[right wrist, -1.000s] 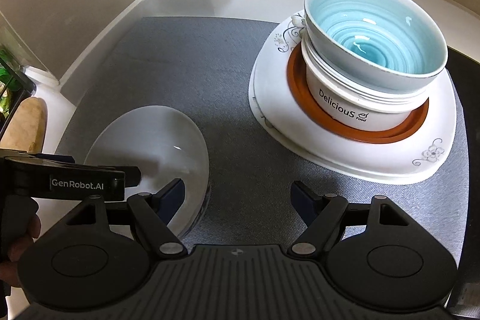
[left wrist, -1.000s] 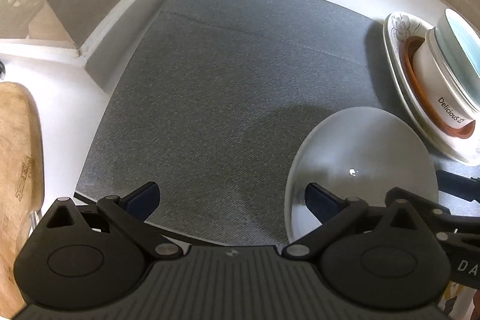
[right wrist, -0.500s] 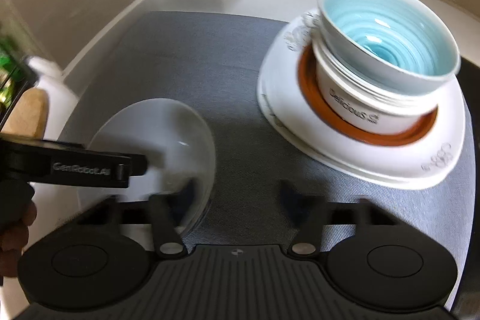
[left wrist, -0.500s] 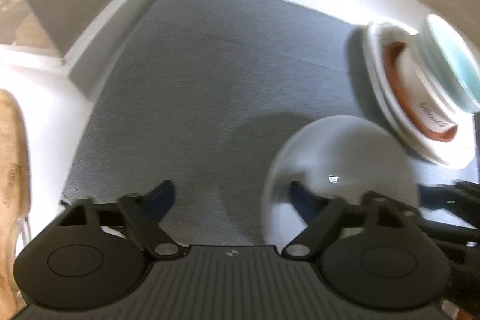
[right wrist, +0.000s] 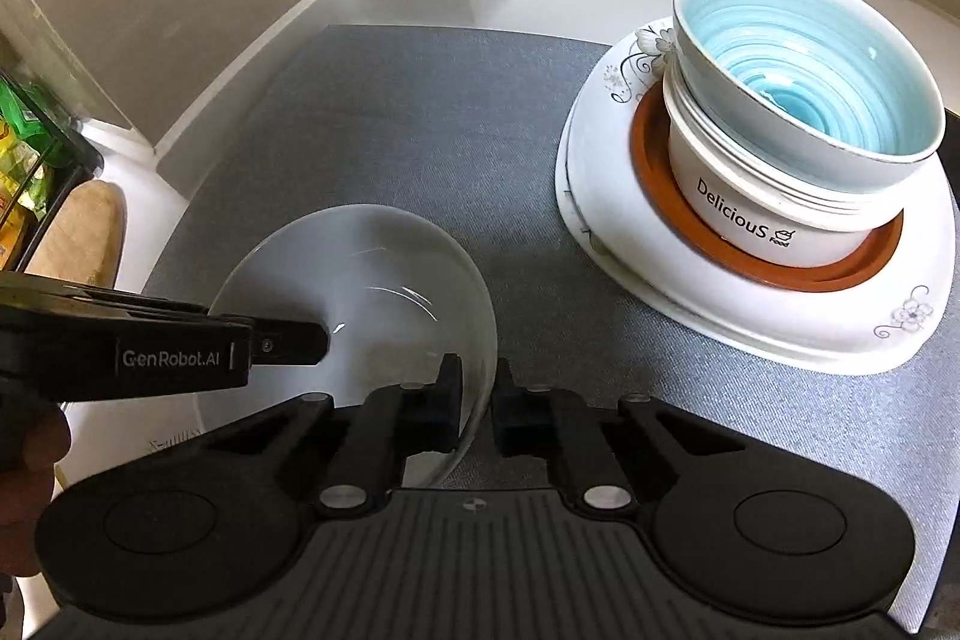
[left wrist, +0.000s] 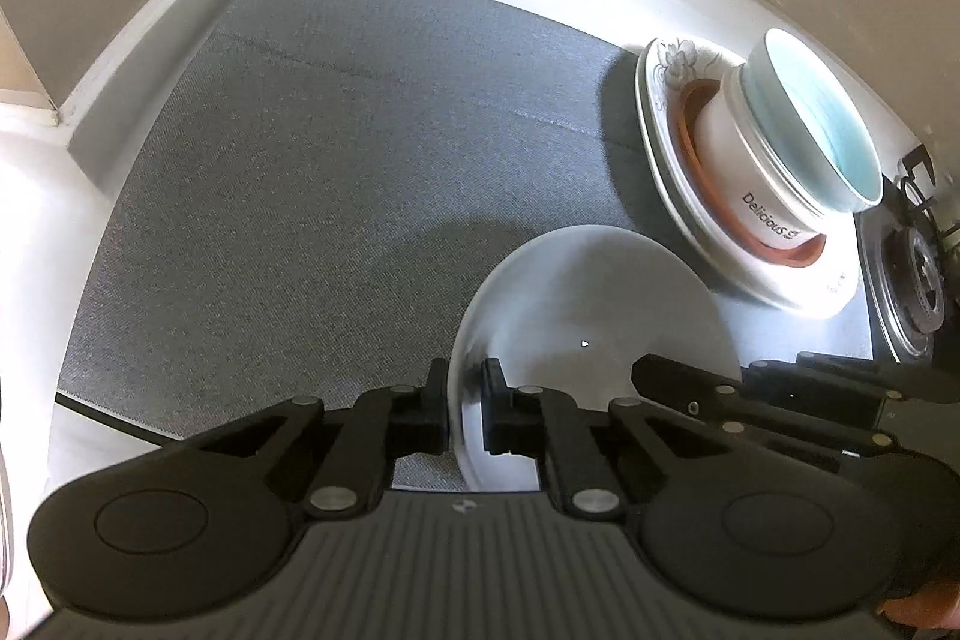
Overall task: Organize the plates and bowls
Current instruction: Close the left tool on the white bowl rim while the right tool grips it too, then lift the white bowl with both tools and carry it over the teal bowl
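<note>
Both claws, left claw (left wrist: 465, 415) and right claw (right wrist: 477, 409), pinch 1 glass bowl (right wrist: 360, 304); uneven pulling could make it slip.

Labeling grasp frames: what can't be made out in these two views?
- Left wrist: near rim of the glass bowl, hidden behind the left gripper body.
- Right wrist: bowl's near edge, hidden by the right gripper.
- Both: how many plates lie under the orange dish; covered by the Delicious bowl and blue bowl.
- Left wrist: stove burner, cut off by the right edge.
</note>
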`<action>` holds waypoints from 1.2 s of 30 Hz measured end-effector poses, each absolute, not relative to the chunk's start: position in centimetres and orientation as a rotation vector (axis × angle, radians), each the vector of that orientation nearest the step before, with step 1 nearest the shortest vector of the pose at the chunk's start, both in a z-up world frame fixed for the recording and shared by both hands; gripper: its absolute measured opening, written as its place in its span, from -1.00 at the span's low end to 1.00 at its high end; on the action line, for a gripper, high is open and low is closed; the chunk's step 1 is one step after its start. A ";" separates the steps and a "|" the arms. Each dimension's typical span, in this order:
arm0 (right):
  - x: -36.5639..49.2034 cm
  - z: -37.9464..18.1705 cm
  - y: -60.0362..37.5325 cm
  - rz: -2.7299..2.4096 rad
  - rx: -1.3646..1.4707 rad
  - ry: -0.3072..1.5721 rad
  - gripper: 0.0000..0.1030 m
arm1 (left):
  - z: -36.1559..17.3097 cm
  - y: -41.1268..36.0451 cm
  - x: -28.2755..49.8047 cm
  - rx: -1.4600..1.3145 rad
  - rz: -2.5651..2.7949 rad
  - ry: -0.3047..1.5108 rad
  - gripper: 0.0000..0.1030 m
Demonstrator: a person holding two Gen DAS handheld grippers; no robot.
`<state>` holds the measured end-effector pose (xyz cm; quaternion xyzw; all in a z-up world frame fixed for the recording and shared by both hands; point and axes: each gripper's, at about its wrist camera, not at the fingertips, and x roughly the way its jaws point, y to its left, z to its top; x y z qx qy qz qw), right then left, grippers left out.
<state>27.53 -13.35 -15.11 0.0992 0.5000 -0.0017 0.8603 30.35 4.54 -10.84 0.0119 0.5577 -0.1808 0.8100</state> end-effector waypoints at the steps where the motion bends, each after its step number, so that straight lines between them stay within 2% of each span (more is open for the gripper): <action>1: 27.5 -15.1 -13.4 -0.003 0.211 1.052 -0.80 | -10.8 4.7 30.2 0.027 -0.392 1.195 -0.80; 12: 26.7 -13.5 -14.1 -0.010 0.210 1.042 -0.80 | -8.5 3.7 28.6 0.077 -0.457 1.141 -0.79; 24: 24.6 -8.0 -15.0 -0.062 0.169 0.934 -0.80 | -3.4 1.9 27.4 0.081 -0.537 1.029 -0.79; 36: 21.3 -4.9 -16.6 -0.129 0.181 0.875 -0.80 | -0.9 0.0 25.1 0.104 -0.600 0.977 -0.79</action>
